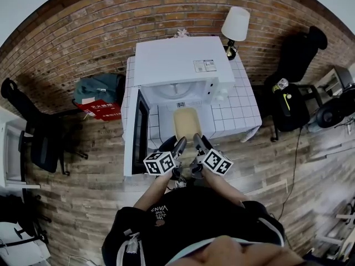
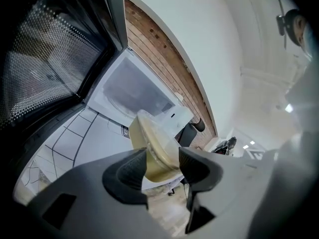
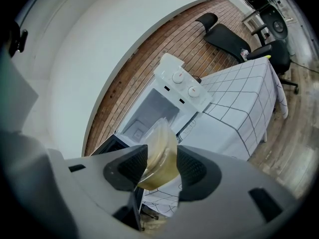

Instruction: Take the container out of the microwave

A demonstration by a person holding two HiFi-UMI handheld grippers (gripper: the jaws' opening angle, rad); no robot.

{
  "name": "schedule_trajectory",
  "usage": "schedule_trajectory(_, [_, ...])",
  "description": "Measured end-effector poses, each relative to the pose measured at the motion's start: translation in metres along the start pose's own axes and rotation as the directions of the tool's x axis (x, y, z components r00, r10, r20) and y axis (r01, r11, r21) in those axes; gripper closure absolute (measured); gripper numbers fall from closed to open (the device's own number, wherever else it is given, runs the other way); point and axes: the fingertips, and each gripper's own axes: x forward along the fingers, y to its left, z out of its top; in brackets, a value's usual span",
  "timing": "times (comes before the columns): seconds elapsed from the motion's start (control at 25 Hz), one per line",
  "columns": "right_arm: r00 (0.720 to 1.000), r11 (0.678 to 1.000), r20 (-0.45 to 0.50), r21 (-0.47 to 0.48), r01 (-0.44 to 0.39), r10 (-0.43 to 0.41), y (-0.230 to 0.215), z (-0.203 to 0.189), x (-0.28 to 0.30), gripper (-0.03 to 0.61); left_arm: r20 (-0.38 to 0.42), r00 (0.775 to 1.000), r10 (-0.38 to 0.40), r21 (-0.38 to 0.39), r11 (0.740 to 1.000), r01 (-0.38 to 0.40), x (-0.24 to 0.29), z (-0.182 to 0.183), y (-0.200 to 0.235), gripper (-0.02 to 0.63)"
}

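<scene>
Yellowish container point(image 1: 187, 123) held clear of the open microwave point(image 1: 183, 60), above the tiled table point(image 1: 241, 110) near its front edge. The left gripper point(image 2: 162, 164) and right gripper point(image 3: 162, 166) each pinch its near end, side by side, probably to keep it level. The microwave door point(image 1: 138, 129) stands open at the left

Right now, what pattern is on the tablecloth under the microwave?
The tablecloth is white with a thin dark grid, clearest in the right gripper view.

Brick wall point(image 1: 83, 26) behind, plank floor point(image 1: 83, 204), white-shaded lamp point(image 1: 236, 22) (on the tiled table point(image 1: 244, 110)).
</scene>
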Motion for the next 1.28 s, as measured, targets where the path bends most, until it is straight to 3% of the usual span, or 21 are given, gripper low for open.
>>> schedule_trajectory(0.52, [0.998,0.998,-0.044,-0.032,-0.051,0.05,0.005,0.02,-0.024,0.4,0.062,0.998,0.018,-0.013,1.0,-0.017,-0.004,0.0,-0.034,0.405])
schedule_trajectory(1.28, [0.991,0.995,-0.106,-0.044,-0.092,0.087,-0.006,0.007,-0.073,0.403,0.108,0.991,0.076,-0.025,0.997,-0.074,-0.033,-0.04,-0.067,0.405])
